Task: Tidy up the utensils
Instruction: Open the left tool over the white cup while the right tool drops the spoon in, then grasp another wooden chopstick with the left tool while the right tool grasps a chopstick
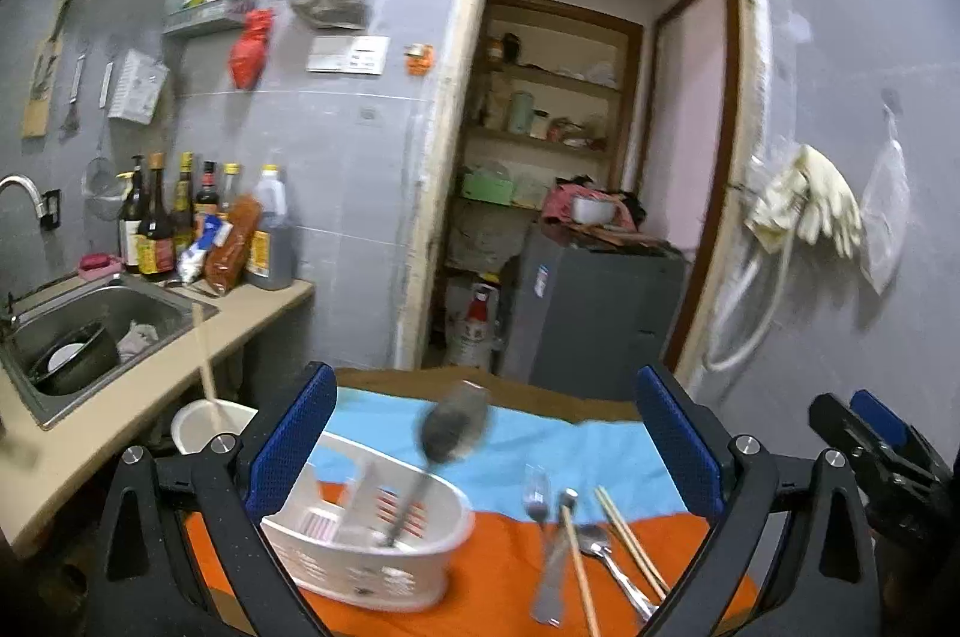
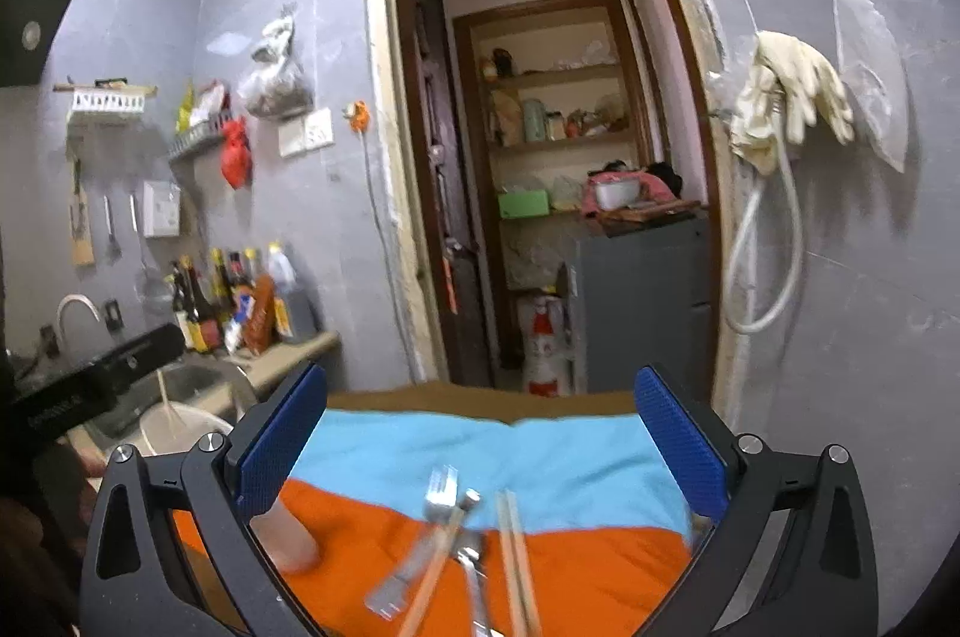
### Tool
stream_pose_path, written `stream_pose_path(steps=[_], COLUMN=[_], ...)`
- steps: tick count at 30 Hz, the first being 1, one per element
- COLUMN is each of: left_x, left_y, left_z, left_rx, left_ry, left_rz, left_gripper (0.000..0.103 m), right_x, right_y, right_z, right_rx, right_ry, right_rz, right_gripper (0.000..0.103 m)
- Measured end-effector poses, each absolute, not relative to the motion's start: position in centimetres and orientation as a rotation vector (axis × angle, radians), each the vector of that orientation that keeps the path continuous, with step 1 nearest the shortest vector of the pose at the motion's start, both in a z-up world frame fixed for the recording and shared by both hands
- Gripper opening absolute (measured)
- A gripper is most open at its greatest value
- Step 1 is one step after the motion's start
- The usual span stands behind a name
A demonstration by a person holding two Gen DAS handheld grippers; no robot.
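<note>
1. caddy (image 1: 372,559): white slotted plastic, upright on the orange cloth (image 1: 492,565).
2. ladle (image 1: 450,427): dark bowl up, handle down inside the caddy, leaning; blurred.
3. fork (image 1: 536,493): metal, flat on the cloth just right of the caddy.
4. spoon (image 1: 594,538): metal, flat, right of the fork.
5. chopsticks (image 1: 630,541): pale wood, flat, farthest right of the caddy; one more stick crosses the fork.

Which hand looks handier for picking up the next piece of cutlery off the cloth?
Probably the right gripper: its open jaws frame the fork and chopsticks straight ahead. The left gripper, also open, faces the white caddy, with the loose cutlery off to its right.
</note>
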State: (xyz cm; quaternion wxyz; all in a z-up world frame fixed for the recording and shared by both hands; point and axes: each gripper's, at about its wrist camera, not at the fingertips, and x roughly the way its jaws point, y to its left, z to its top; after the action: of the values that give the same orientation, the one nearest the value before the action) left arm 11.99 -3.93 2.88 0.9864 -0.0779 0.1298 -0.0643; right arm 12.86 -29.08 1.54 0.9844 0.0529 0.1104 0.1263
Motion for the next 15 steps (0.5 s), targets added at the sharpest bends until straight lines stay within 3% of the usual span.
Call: stream_pose_path(steps=[13, 15], left_x=[14.0, 14.8], left_y=[-12.7, -13.5], left_z=[-4.0, -5.2], left_rx=[-0.044, -0.030], left_ry=[0.455, 0.493], left_rz=[-0.240, -0.239], left_gripper=[0.098, 0.097], right_x=[15.3, 16.0], right_y=[-36.7, -36.9], right_z=[-4.0, -4.9], right_rx=[0.095, 0.097], right_ry=[0.403, 0.436], right_rz=[0.190, 0.205], right_gripper=[0.103, 0.099])
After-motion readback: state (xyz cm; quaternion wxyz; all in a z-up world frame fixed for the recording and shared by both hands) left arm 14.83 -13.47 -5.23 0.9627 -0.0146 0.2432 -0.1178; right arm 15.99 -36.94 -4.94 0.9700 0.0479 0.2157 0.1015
